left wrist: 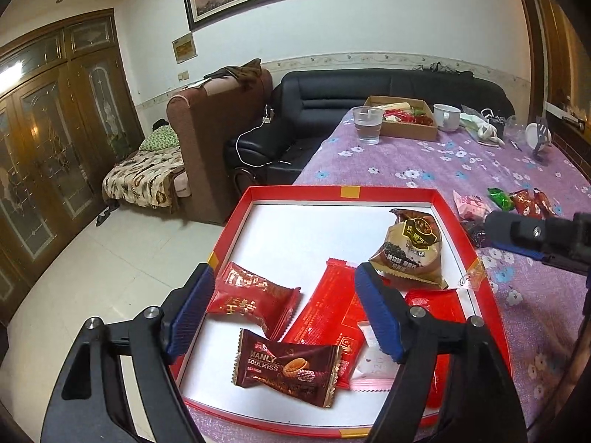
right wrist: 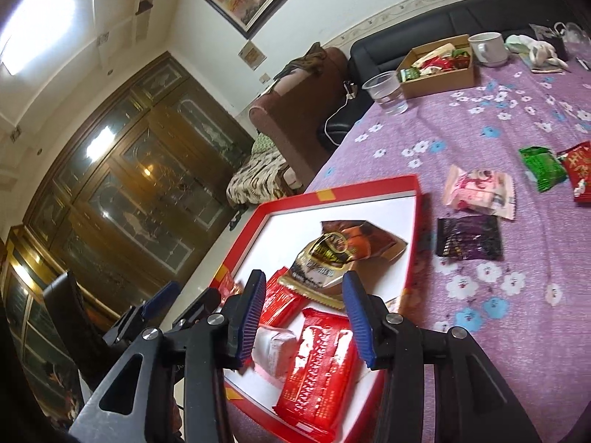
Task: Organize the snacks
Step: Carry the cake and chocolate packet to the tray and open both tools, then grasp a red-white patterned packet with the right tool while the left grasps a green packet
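A red box lid with a white inside (left wrist: 280,236) (right wrist: 369,199) lies at the near left of the purple table. In it lie several snacks: a brown-gold packet (left wrist: 413,247) (right wrist: 340,254), red packets (left wrist: 325,313) (right wrist: 317,369), a dark red candy (left wrist: 251,295) and a Manly biscuit packet (left wrist: 288,369). My left gripper (left wrist: 284,310) is open and empty above the box. My right gripper (right wrist: 303,317) is open and empty over the box's near end. Loose on the cloth lie a pink packet (right wrist: 480,192) (left wrist: 471,205), a dark purple one (right wrist: 469,238), a green one (right wrist: 543,168) (left wrist: 498,197) and a red one (right wrist: 580,170) (left wrist: 524,203).
At the far end stand a cardboard box of snacks (left wrist: 406,118) (right wrist: 439,66), a clear plastic cup (left wrist: 367,123) (right wrist: 386,90), a white mug (left wrist: 447,116) (right wrist: 487,46) and small clutter. The table's left edge drops toward a black sofa (left wrist: 332,99) and brown armchair (left wrist: 218,129).
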The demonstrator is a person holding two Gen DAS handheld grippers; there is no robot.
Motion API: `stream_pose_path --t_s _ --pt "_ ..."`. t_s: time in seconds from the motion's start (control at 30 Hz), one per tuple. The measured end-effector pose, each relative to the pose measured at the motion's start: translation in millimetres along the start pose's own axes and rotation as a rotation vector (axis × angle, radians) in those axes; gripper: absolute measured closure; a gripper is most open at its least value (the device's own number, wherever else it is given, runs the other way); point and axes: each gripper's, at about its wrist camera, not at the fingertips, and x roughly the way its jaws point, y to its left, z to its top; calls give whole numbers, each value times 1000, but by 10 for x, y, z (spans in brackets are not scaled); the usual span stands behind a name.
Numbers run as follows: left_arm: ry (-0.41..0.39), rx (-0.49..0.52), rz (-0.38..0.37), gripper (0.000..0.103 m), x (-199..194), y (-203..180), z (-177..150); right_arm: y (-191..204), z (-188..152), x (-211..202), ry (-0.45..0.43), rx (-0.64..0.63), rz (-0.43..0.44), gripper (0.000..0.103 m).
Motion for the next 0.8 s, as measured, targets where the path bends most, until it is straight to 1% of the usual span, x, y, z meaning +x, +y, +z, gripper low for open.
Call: stream_pose_path --t_s 0.37,0.8 --pt "5 25 0 24 -1 -142 30 -214 43 -127 -25 52 12 55" --pt "18 68 -1 24 42 -347 77 -430 63 -194 -29 92 24 55"
